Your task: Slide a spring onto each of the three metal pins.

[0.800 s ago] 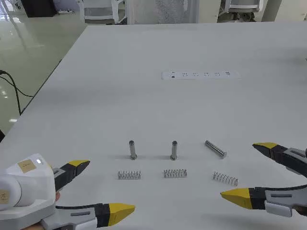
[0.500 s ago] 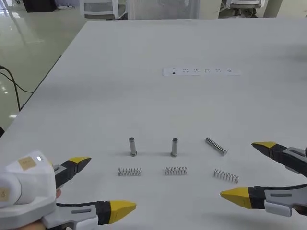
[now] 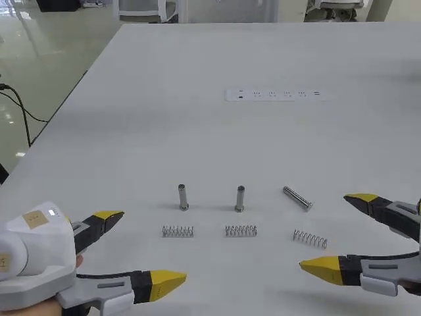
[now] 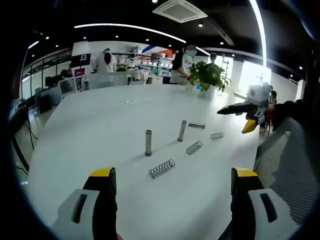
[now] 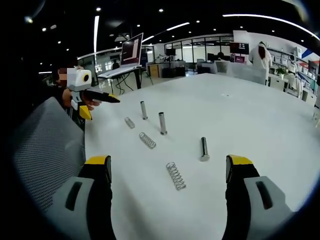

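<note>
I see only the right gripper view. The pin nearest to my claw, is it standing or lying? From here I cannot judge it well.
Observer: In the head view the right pin lies flat on the table, at a slant. The left pin and the middle pin stand upright.
Operator: And the left claw, is it open and empty?
Observer: Yes. The left gripper view shows the left claw open and holding nothing, and a spring lies on the table just ahead of it.
</note>
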`<state>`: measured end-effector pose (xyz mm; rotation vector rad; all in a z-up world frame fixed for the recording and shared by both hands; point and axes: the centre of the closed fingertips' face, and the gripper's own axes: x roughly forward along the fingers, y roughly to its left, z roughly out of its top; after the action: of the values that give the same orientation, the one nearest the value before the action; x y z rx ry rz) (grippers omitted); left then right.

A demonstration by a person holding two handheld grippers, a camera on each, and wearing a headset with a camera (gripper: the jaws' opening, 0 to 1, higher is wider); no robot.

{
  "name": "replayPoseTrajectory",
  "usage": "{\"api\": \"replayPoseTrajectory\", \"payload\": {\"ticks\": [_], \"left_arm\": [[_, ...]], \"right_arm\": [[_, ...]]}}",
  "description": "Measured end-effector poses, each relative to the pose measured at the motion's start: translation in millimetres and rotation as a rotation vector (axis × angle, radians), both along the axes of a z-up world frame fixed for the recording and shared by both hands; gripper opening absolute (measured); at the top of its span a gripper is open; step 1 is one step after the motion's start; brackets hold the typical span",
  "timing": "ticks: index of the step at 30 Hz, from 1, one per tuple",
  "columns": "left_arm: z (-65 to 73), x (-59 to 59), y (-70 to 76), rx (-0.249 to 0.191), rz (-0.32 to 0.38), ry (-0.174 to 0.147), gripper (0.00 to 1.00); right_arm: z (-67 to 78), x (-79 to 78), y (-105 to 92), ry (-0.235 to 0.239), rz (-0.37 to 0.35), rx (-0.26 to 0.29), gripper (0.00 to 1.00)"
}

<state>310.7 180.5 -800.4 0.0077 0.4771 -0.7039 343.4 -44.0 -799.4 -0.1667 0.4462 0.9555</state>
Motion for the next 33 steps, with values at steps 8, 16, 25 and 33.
{"api": "replayPoseTrajectory", "payload": {"ticks": [8,16,25,33], "left_arm": [[3.5,2.1,-0.5,0.005,-0.005,-0.013,0.94],[4.2,3.4,-1.3,0.005,-0.004,-0.013,0.94],[4.8,6.1,-4.5,0.017,-0.020,-0.014,0.94],[6.4,9.1,-5.6,0.015,-0.024,-0.021,0.94]], "right_arm": [[1.3,1.5,-1.4,-0.008,-0.005,0.001,0.96],[3.9,2.6,-4.6,-0.009,-0.025,0.008,0.96],[5.8,6.7,-9.0,-0.014,-0.041,0.010,0.95],[6.2,9.4,-11.2,-0.014,-0.047,0.003,0.94]]}}
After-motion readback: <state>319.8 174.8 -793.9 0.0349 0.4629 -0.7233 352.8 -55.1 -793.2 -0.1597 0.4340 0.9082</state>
